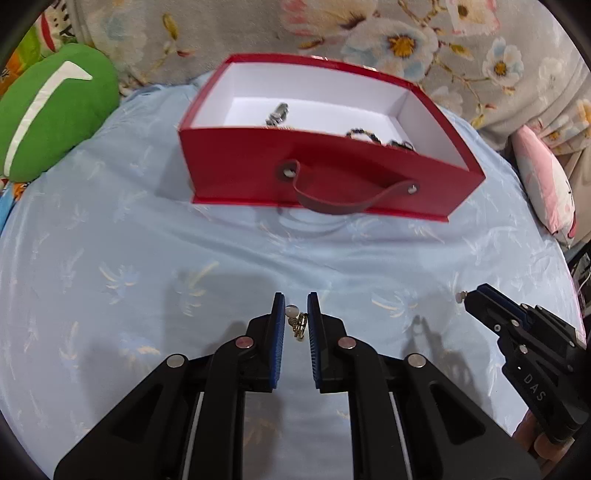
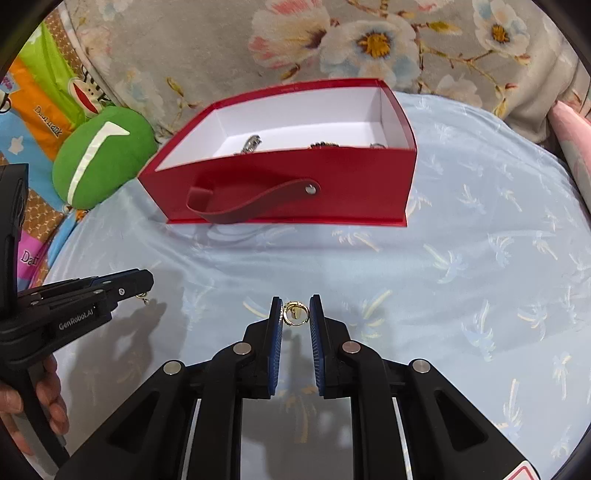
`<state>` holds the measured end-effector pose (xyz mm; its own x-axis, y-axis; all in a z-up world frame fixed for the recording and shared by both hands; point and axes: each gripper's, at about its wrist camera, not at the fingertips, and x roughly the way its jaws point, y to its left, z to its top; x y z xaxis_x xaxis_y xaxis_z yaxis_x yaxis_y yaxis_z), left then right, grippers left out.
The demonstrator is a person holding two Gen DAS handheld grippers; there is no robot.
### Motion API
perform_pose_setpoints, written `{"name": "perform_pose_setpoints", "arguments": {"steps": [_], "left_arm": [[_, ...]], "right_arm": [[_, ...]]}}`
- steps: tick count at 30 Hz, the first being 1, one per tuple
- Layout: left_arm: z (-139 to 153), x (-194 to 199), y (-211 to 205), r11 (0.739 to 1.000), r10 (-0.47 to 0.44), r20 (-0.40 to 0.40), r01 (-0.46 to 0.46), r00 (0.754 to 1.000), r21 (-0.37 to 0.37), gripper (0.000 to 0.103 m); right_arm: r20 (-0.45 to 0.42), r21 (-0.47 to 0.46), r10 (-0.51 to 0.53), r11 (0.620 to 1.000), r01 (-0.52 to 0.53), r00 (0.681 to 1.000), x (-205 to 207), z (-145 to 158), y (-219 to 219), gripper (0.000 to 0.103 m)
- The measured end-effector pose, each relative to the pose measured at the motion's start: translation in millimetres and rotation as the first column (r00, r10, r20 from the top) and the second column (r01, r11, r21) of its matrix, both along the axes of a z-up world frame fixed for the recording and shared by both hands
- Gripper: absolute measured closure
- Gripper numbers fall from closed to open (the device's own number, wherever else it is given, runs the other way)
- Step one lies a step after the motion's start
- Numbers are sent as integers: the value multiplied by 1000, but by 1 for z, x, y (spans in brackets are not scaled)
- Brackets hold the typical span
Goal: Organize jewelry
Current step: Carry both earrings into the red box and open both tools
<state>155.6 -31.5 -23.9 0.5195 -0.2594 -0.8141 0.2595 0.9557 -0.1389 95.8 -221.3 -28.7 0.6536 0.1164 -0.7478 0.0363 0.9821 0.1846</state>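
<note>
Nearest, at six o'clock of the left wrist view: left gripper [image 1: 296, 314], blue pads [image 1: 277, 325] closed on a gold earring with a white bead [image 1: 296, 320], held clear of the pale blue cloth [image 1: 147, 258] beneath. Likewise at six o'clock of the right wrist view: right gripper [image 2: 295, 312], narrow between its pads, clamped on a gold ring-shaped earring [image 2: 295, 313]. Seen from the left camera at four o'clock, the right gripper's black nose, with a small white bead [image 1: 460, 296] poking from its tip. Seen from the right camera at nine o'clock, the left gripper's nose, a bit of gold dangling under it; at eight o'clock, a person's hand [image 2: 44, 398] wrapped round the black handle.

Farther out, toward twelve o'clock in both views: an open red box [image 1: 332, 166] with white lining and a dark red strap handle [image 1: 343, 195] on its near wall, resting on the cloth. Inside, on the white floor: a silvery piece [image 1: 277, 113] left of centre and dark beaded pieces [image 1: 364, 134] toward the right.

Beyond, at ten o'clock: a green cushion [image 1: 51, 110]. At twelve o'clock: grey floral fabric [image 1: 332, 33].
</note>
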Motion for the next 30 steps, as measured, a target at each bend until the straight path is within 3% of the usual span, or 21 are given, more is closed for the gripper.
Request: {"name": "perform_pose_setpoints", "arguments": {"steps": [1, 18, 30], "left_arm": [[5, 0, 2, 1000, 7, 7, -7, 1000, -5, 99], [84, 13, 9, 999, 20, 188, -15, 982, -30, 99], [121, 54, -19, 1000, -4, 292, 5, 956, -1, 99]], "right_arm": [[10, -1, 3, 1000, -3, 1000, -1, 4, 1, 90], [194, -17, 39, 999, -37, 980, 9, 83, 9, 90], [303, -43, 38, 999, -26, 952, 51, 124, 3, 90]]}}
